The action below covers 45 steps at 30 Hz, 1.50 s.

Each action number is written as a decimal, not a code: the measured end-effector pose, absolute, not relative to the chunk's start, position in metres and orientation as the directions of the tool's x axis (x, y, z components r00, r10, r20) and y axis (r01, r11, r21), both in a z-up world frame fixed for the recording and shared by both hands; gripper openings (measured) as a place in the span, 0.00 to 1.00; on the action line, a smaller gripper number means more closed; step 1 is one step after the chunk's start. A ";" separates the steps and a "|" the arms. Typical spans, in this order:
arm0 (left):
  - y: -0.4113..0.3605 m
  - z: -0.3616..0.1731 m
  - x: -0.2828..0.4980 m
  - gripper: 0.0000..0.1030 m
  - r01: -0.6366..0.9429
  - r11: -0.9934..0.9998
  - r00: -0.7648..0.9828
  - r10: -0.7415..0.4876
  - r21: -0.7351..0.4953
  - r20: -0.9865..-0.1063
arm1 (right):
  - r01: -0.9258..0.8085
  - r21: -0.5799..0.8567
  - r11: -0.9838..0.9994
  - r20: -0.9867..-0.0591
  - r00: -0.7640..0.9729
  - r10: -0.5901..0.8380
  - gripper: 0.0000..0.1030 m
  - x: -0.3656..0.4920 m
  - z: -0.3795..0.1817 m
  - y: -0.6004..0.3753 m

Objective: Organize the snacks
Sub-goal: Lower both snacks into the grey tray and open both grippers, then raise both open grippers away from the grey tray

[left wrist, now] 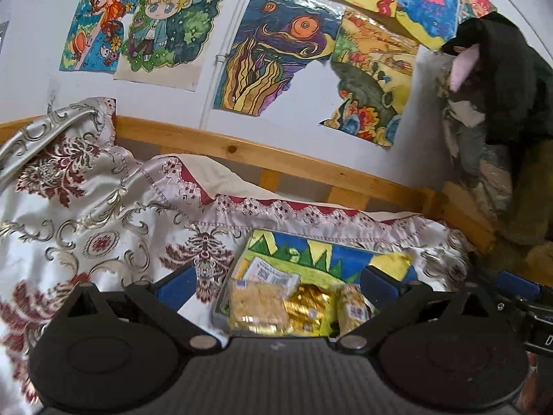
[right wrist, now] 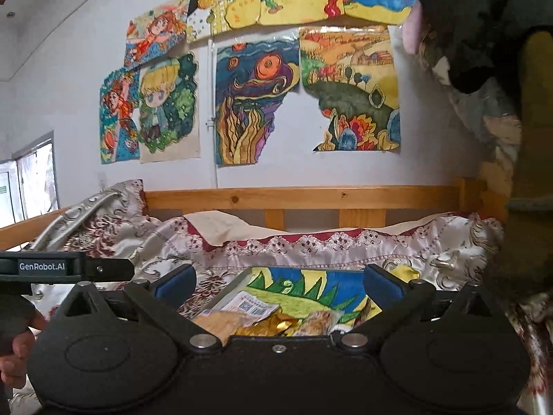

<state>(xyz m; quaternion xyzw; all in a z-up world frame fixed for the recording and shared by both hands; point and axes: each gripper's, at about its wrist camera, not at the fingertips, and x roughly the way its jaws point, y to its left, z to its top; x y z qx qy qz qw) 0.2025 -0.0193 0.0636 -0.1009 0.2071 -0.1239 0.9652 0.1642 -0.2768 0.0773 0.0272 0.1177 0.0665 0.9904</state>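
Left wrist view, our fingers: we see the left gripper (left wrist: 276, 283) spread wide with nothing between its blue fingers (left wrist: 174, 285)
Left wrist view, snacks: the clear tray (left wrist: 221, 311) sits on the bedspread (left wrist: 103, 228) just below us, holding the crispy rice bar (left wrist: 257, 306), the gold foil packet (left wrist: 309, 306) and a smaller wrapped bar (left wrist: 352, 309), with a white labelled sachet (left wrist: 273, 273) behind them
Left wrist view, handling: we judge these light, crinkly and slippery; the rice bar looks brittle, so we would pinch it across its short sides, gently
Right wrist view, our fingers: the right gripper (right wrist: 278, 285) is also wide apart and empty
Right wrist view, snacks: the same tray (right wrist: 228, 290) lies low in front, packets partly hidden by our gripper body
Right wrist view, handling: the foil packet (right wrist: 273, 326) looks soft; we would take it by a sealed edge
Right wrist view, bed: soft, so we expect the tray to tip if pressed
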 end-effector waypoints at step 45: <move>0.001 -0.009 0.058 1.00 0.098 0.992 0.824 -0.126 -0.080 -0.552 | -0.076 0.126 0.989 -0.454 0.882 0.125 0.99 0.041 -0.001 -0.248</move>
